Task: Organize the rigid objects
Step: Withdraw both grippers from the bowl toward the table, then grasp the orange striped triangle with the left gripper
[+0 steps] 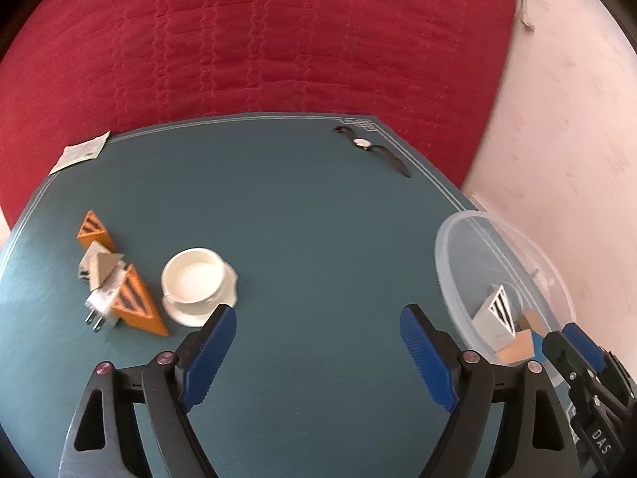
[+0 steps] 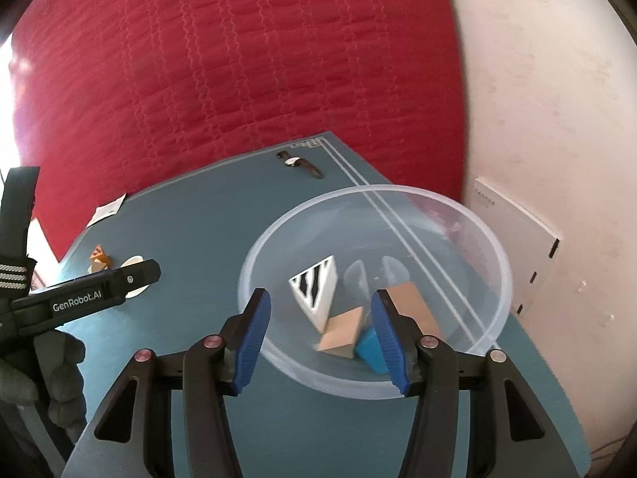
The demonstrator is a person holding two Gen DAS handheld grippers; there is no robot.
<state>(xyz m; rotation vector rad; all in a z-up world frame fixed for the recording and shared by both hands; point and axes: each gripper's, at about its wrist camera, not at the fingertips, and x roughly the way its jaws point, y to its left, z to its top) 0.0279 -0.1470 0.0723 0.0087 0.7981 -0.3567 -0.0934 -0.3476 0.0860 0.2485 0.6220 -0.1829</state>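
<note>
My left gripper [image 1: 318, 342] is open and empty above the teal mat [image 1: 302, 215]. To its left lie two orange striped wedges [image 1: 137, 302] [image 1: 93, 229], a white plug adapter [image 1: 101, 294], a grey wedge [image 1: 105, 261] and a white cup on a saucer [image 1: 197, 281]. My right gripper [image 2: 320, 342] is open and empty over the near side of a clear plastic bowl [image 2: 469, 219]. The bowl holds a white striped wedge [image 2: 316, 286], two tan blocks [image 2: 342, 332] [image 2: 410, 298] and a blue block [image 2: 372, 348]. The bowl also shows in the left wrist view [image 1: 458, 247].
A wristwatch [image 1: 368, 144] lies at the mat's far edge. A white paper packet [image 1: 79, 153] sits at the far left corner. A red quilted cover [image 1: 258, 40] lies behind the mat. A white board [image 2: 517, 235] leans on the wall at right.
</note>
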